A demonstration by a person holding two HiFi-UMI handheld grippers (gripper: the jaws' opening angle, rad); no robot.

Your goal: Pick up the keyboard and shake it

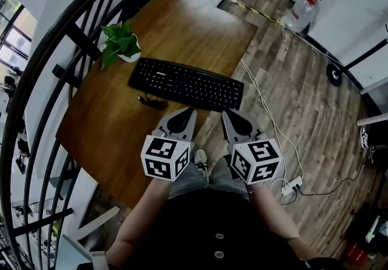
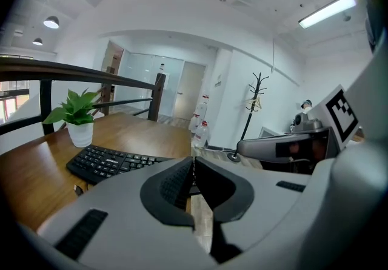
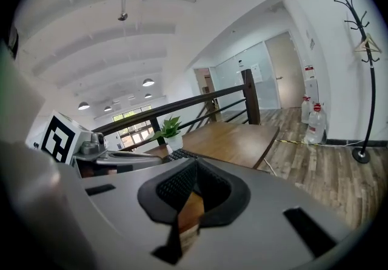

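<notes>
A black keyboard [image 1: 185, 84] lies flat on the wooden table [image 1: 182, 26], near its front edge. Both grippers hover just short of it, held near the person's body. My left gripper [image 1: 187, 111] is shut with nothing between its jaws, its tips close to the keyboard's near edge. My right gripper [image 1: 227, 113] is shut too, beside the keyboard's right end, over the table corner. In the left gripper view the keyboard [image 2: 106, 161] lies ahead and to the left of the closed jaws [image 2: 193, 162]. In the right gripper view only a sliver of the keyboard [image 3: 176, 155] shows above the closed jaws [image 3: 195, 162].
A small potted plant [image 1: 121, 41] stands left of the keyboard, and a coiled black cable [image 1: 151, 103] lies in front of it. A dark curved railing [image 1: 54, 38] bounds the table's left. White cords and a power strip [image 1: 292, 185] lie on the floor at right; water bottles [image 1: 301, 2] stand beyond.
</notes>
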